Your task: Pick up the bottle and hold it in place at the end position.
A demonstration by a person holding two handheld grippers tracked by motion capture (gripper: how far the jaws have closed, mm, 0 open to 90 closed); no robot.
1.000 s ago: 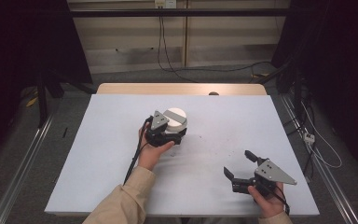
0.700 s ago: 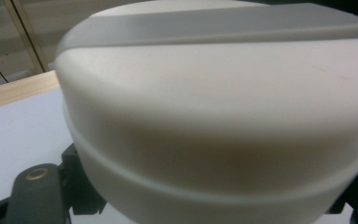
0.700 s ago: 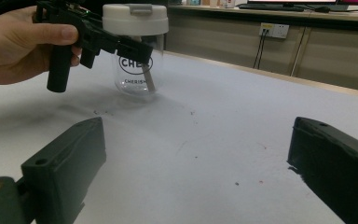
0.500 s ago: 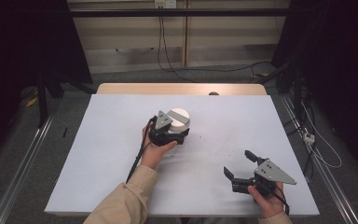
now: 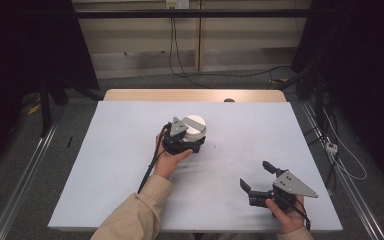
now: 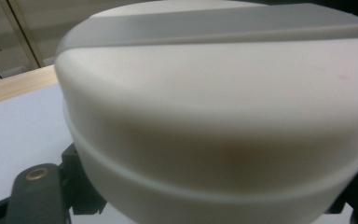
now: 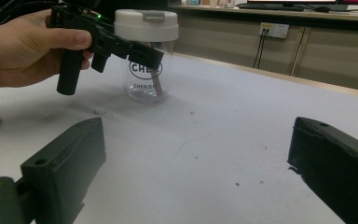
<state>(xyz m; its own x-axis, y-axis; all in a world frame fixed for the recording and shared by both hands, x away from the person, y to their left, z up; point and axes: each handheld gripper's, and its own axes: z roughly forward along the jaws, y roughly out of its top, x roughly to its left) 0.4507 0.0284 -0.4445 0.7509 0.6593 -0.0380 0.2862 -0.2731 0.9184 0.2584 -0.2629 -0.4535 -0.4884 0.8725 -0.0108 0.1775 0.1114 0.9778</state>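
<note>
A clear jar point(image 7: 145, 79) with a white lid point(image 5: 195, 127) and dark printed letters stands upright near the middle of the white table point(image 5: 115, 150). My left gripper point(image 5: 191, 139) reaches it from the near left, shut on the jar just under the lid. In the left gripper view the lid point(image 6: 214, 93) looms very close, with a black finger point(image 6: 35, 191) low on either side. The right gripper view shows the left gripper point(image 7: 135, 53) across the jar's front, held by a hand. My right gripper point(image 5: 255, 175) rests at the table's front right, open with nothing between its fingers point(image 7: 60, 172).
A bare wooden strip point(image 5: 195, 95) runs along the table's far edge, with a small dark object point(image 5: 228, 100) on it. Cables point(image 5: 340, 160) lie on the floor to the right. Metal rails point(image 5: 25, 175) flank the table. Small dark specks point(image 7: 237, 183) mark the sheet.
The left hand and the jar have edged slightly to the right. The right gripper has stayed where it was.
</note>
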